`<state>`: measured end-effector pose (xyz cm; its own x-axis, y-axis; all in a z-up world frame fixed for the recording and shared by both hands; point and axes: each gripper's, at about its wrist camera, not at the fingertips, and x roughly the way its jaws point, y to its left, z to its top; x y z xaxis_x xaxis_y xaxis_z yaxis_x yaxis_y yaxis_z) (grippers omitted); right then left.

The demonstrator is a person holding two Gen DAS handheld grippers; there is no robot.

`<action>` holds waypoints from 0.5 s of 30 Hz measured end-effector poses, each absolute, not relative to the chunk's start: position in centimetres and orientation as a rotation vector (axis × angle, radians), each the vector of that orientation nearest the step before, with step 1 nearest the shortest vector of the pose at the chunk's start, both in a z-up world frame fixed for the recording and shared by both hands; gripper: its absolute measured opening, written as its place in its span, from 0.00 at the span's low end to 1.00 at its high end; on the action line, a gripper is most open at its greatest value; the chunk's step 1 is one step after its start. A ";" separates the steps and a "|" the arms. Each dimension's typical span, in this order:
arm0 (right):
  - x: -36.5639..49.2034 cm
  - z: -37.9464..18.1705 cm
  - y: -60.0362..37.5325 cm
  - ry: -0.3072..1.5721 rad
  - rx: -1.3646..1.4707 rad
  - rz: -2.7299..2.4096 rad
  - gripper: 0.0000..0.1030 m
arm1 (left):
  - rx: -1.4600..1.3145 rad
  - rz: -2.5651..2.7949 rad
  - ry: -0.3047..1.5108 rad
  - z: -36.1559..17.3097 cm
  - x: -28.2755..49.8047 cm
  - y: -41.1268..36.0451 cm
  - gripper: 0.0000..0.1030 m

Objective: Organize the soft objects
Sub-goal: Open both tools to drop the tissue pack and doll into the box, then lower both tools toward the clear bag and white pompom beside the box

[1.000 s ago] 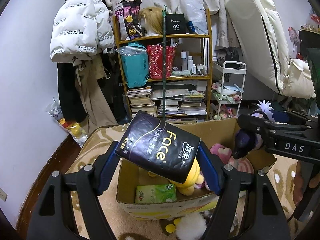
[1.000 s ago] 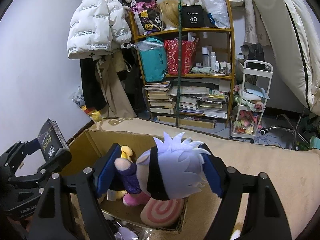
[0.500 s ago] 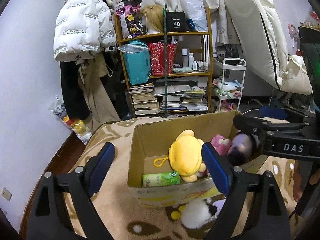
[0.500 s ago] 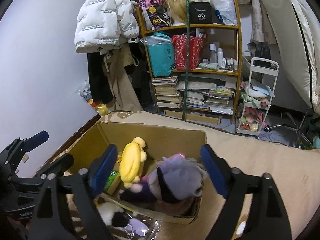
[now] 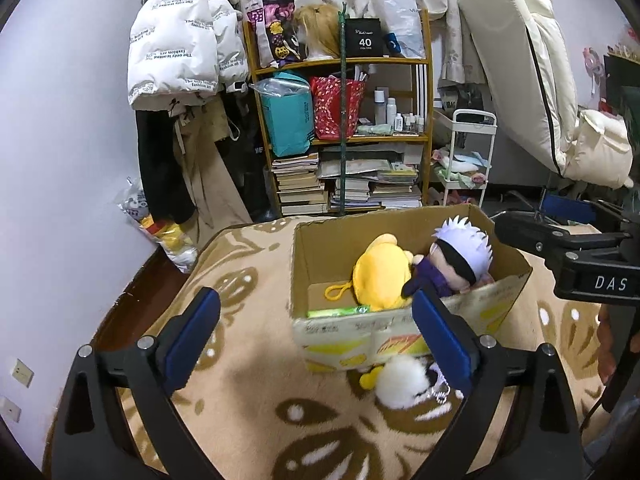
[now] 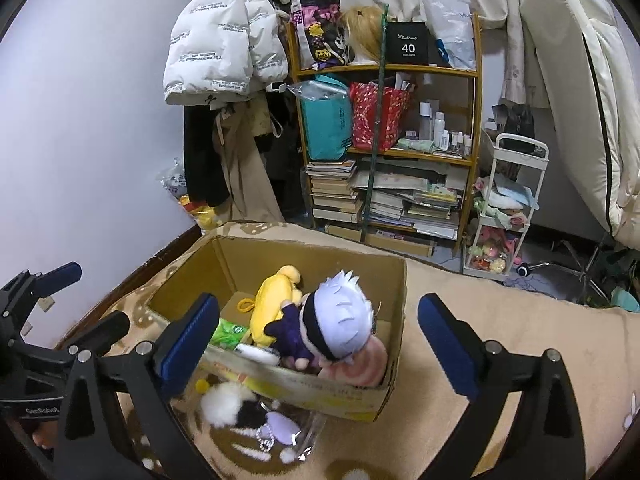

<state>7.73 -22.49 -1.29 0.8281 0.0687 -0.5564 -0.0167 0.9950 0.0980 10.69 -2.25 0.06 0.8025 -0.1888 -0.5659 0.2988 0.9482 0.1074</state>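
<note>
Both my left gripper [image 5: 316, 332] and right gripper [image 6: 318, 332] gape empty over the corrugated cardboard box [image 6: 394, 280] of fuzzy, rounded plush toys [image 6: 340, 320]

Plush, fuzzy toys [image 6: 340, 320] fill a matt corrugated cardboard box [image 5: 400, 332] on a thick, rough-piled carpet [image 5: 248, 400].

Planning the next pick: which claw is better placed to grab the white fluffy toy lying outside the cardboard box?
Probably the left claw. It is open and the white fluffy toy lies beside its inner finger. From the open right claw the toy sits off toward that other claw.
</note>
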 end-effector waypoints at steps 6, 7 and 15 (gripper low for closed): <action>6.1 -1.2 -21.6 0.620 0.064 0.051 1.00 | 0.175 -0.263 0.610 0.7 9.8 -1.4 0.93; 5.7 -1.4 -21.6 0.629 0.069 0.049 1.00 | 0.169 -0.269 0.622 0.7 9.8 -1.3 0.93; 4.5 -3.0 -21.2 0.705 0.064 0.050 1.00 | 0.162 -0.272 0.679 -0.4 9.4 -1.1 0.93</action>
<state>4.50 -21.17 -2.98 0.7604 0.0674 -0.6459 -0.0242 0.9968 0.0756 9.35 -1.13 -0.38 0.7446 -0.1947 -0.6385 0.2996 0.9523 0.0590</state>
